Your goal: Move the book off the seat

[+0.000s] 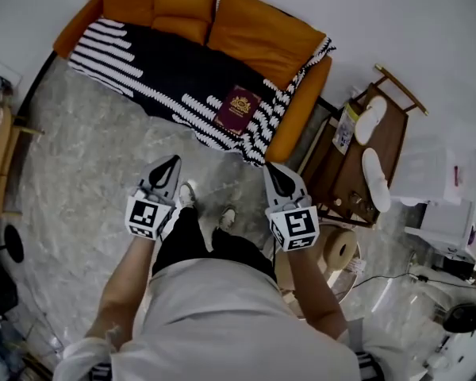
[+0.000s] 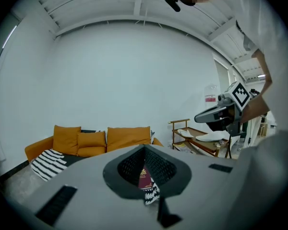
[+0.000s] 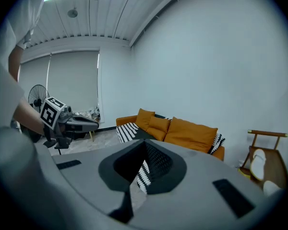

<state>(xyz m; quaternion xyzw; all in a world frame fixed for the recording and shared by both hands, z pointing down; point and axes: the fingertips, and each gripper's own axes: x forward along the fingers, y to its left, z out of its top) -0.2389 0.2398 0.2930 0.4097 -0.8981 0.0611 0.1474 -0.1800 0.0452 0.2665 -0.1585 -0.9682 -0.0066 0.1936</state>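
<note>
The thin maroon book (image 1: 238, 109) lies upper centre on the orange sofa's (image 1: 262, 30) striped blanket (image 1: 143, 62). The left gripper (image 1: 172, 161) and right gripper (image 1: 272, 169), jaws clenched and empty, are well apart from it; unopened, they may just shove it.

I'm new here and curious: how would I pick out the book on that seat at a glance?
Find the orange sofa by the white wall; a black-and-white striped blanket covers its seat. The book lies flat near the blanket's right end. It is the only dark red thing there, with a gold emblem on its cover.
</note>
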